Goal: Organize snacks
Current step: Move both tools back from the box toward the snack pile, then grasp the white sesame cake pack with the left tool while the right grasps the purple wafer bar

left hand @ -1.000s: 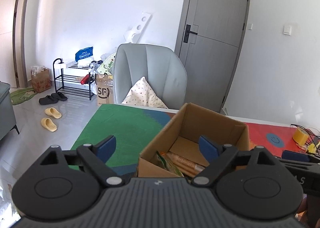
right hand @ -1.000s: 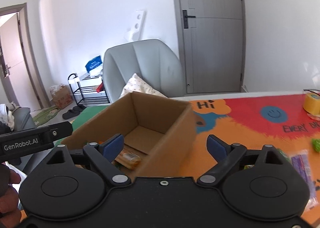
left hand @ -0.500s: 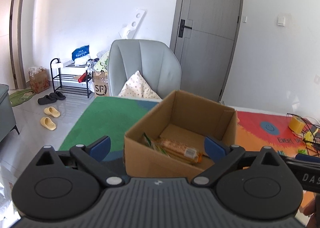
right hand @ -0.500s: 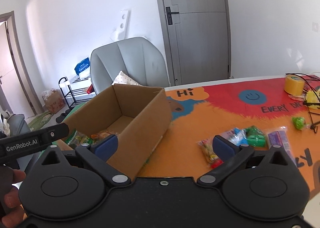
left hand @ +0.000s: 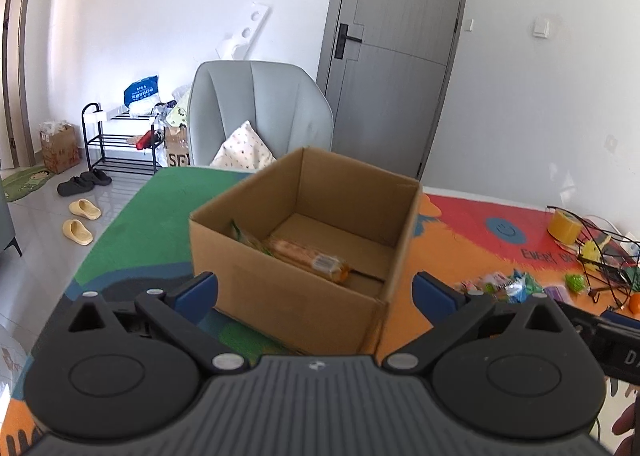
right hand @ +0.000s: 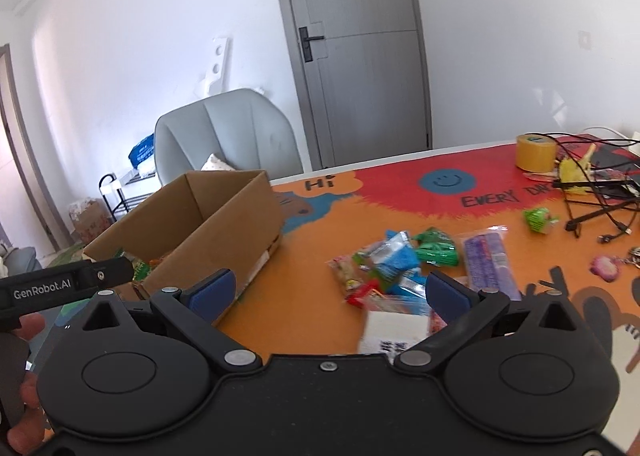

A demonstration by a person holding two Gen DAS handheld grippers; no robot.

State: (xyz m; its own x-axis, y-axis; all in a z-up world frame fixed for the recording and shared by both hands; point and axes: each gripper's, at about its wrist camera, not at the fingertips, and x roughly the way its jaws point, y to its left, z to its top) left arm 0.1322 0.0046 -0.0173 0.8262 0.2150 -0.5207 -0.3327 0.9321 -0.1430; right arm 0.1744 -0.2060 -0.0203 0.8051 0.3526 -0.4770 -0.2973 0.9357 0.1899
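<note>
Snacks (right hand: 394,268) lie on colourful mat (right hand: 304,296) beside cardboard box (right hand: 224,224).

Your colourful table mat (right hand: 312,320) carries the cardboard box (right hand: 224,224) at left, snack packets (right hand: 400,268) near, tape roll (right hand: 535,152) far right.

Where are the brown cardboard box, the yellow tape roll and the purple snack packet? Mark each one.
brown cardboard box (left hand: 304,288): left wrist view, on its near outer wall.
yellow tape roll (right hand: 535,155): right wrist view, on its side face.
purple snack packet (right hand: 489,261): right wrist view, mid-wrapper.
</note>
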